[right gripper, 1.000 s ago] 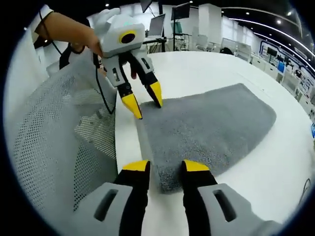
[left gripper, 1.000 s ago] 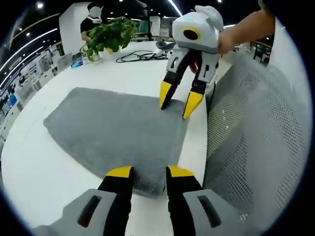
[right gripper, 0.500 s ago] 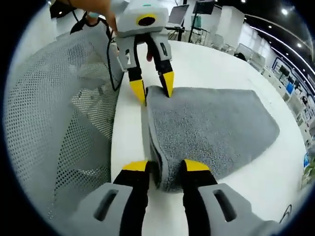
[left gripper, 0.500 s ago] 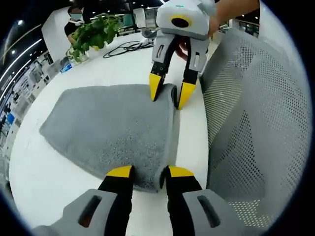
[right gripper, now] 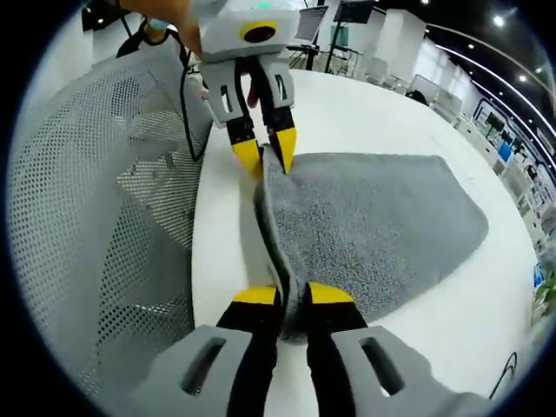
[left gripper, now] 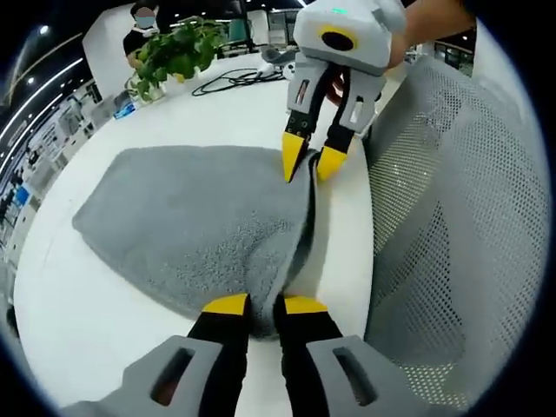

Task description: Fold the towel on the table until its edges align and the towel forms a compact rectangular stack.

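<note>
the left tool (left gripper: 257,304) is clamped on one near corner of the grey fluffy rectangular towel (left gripper: 191,226), the right tool (right gripper: 293,294) on the other (both jaw pairs pinching pile). the near edge is lifted into a ridge; the rest lies flat on the white round table (left gripper: 61,304), beside a grey mesh chair back (left gripper: 443,217).

The towel (left gripper: 200,221) I am working on is showing plain grey, lying on my white desk (left gripper: 69,300). My left tongs (left gripper: 257,304) and right tongs (right gripper: 287,294) are showing yellow tips on black. The mesh chair (left gripper: 452,234) beside is looking grey and dotted.
</note>
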Motion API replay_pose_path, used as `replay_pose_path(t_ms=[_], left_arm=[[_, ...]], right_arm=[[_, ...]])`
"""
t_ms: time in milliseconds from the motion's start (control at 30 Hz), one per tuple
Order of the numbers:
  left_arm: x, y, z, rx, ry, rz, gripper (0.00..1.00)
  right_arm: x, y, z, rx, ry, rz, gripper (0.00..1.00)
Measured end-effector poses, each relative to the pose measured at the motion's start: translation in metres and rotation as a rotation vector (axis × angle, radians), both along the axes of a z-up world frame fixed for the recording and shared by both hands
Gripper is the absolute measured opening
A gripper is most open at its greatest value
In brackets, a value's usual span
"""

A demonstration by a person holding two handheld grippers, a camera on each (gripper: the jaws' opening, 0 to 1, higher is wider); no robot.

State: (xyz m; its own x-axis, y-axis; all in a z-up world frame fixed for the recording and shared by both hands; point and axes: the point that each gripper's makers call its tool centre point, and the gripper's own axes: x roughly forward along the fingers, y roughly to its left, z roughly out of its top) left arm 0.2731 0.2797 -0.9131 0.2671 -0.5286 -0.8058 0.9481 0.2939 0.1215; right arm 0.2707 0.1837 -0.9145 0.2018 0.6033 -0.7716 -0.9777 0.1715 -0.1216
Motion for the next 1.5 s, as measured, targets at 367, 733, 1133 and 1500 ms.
replay_pose_path(t_ms=[367,733,1133,1500], left_arm=[[-0.023,0.000,0.000,-0.007,0.059,-0.016,0.10],[-0.035,-0.001,0.002,-0.005,0.186,0.050,0.09],[-0.057,0.004,0.011,-0.035,0.285,0.059,0.09],[-0.049,0.005,0.045,-0.137,0.276,0.074,0.09]], right_arm=[[-0.022,0.002,-0.001,0.004,0.083,0.013,0.05],[-0.036,0.004,-0.001,0.025,0.158,0.029,0.04],[-0.055,0.008,0.006,0.048,0.292,-0.001,0.04],[-0.048,0.008,0.038,0.119,0.314,-0.054,0.04]])
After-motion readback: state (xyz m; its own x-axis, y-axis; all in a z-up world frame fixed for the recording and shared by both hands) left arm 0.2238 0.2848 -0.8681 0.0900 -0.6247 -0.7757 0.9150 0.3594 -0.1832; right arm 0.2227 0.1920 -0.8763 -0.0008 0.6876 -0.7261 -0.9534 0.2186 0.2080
